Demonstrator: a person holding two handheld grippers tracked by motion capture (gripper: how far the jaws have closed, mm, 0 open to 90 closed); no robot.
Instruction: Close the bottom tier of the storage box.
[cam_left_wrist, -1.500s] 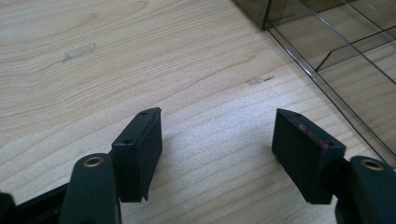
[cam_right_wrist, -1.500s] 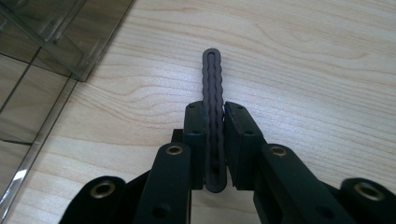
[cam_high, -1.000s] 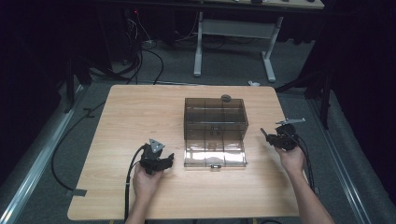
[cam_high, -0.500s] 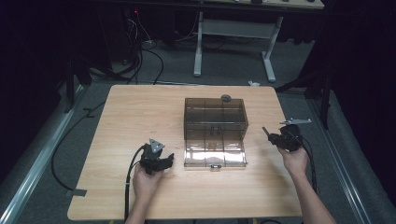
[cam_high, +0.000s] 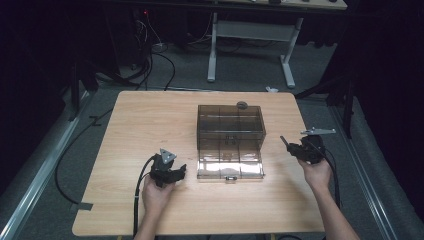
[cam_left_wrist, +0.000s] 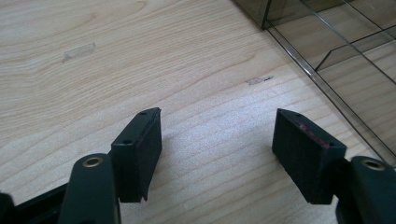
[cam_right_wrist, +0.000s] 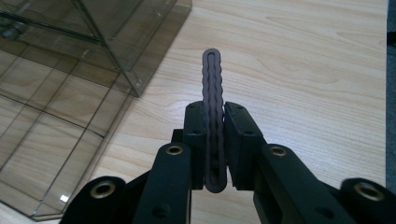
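Wooden boards of pale grain make up the table (cam_high: 150, 120), on which everything is laid out. Toward the near left corner, the left gripper (cam_high: 172, 176) is held in the person's left hand (cam_high: 156, 196), low over the wood, with a cable trailing back off the near edge. In the left gripper view its jaws are seen standing wide apart, with bare wood between them and nothing gripped. Just to the right of it, near the middle of the table, a smoky clear plastic box (cam_high: 230, 127) is placed, with its lid (cam_high: 230, 162) folded open flat toward the near edge; dividers are seen inside. A small round grey thing (cam_high: 242, 105) is seen at the far rim of the box; what it is cannot be told. Close to the right edge, well apart from the box, the right gripper (cam_high: 290, 145) is held in the right hand (cam_high: 316, 172). Its jaws are closed on a dark ridged strip (cam_right_wrist: 213, 84), which is pinched upright between the pads and sticks out beyond them, above the wood beside the box corner.
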